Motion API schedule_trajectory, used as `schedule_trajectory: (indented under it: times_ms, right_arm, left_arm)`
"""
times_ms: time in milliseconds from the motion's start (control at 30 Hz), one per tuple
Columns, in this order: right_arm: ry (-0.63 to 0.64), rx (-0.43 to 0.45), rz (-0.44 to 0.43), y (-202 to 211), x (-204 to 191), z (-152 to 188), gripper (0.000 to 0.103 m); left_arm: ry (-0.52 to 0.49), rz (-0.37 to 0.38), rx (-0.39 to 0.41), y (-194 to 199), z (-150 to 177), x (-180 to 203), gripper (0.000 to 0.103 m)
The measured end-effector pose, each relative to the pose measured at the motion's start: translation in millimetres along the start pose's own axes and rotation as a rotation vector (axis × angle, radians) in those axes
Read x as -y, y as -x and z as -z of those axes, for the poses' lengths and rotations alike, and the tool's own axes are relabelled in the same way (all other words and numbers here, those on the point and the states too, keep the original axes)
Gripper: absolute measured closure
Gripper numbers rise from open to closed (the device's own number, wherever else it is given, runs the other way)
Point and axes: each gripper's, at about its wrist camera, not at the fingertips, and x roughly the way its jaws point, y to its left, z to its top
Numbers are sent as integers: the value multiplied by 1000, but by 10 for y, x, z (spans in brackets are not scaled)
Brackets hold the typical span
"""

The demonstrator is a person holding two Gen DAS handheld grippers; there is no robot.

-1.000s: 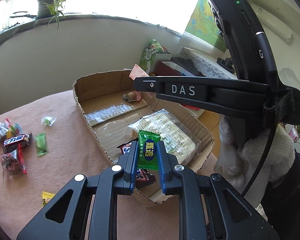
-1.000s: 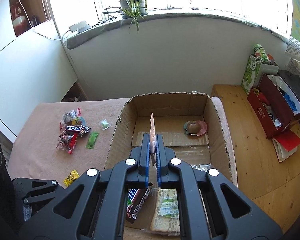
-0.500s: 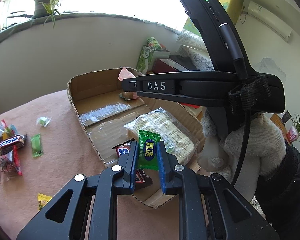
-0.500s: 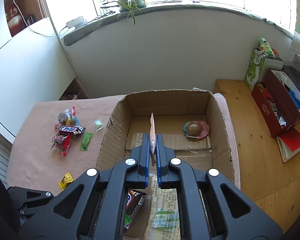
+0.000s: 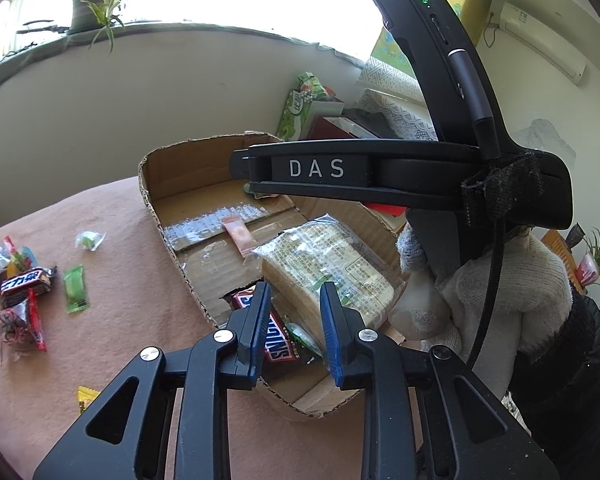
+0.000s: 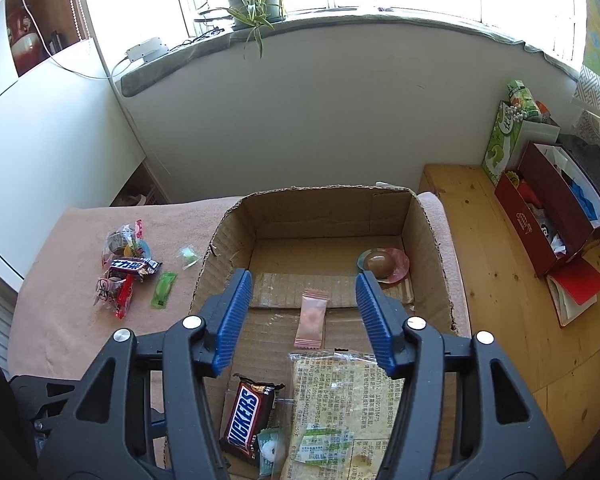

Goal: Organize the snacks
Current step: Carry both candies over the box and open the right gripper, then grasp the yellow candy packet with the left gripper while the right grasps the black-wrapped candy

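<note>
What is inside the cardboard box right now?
Inside the cardboard box: a pink sachet, a Snickers bar, a green candy, a large cracker pack and a wrapped egg. Anything beneath the pack is hidden.

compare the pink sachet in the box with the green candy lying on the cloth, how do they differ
The pink sachet lies inside the cardboard box on its taped floor; the green candy lies outside it on the pink cloth. The sachet is pale pink and looks larger; the candy is bright green and slimmer. The sachet sits between the open right claw fingers in view; the candy lies off to the side. Both are flat, sealed, crimped-end wrappers.
</note>
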Motion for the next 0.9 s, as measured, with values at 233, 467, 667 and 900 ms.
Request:
schedule_trajectory:
  times_ms: [233,467,667,900]
  right_arm:
    - [4,10,21,45,-7,5,31]
    - [3,21,33,132,-36,20,25]
    - [3,34,35,240,-88,42,25]
    - [4,57,33,432,-193,151,25]
  left_arm:
    - [-5,5,1,40,16,16,74]
    - [-10,4,14,152,36,48,72]
    - [-15,-7,30,277,68,48,71]
    - [-2,-28,52,488,152,-85,71]
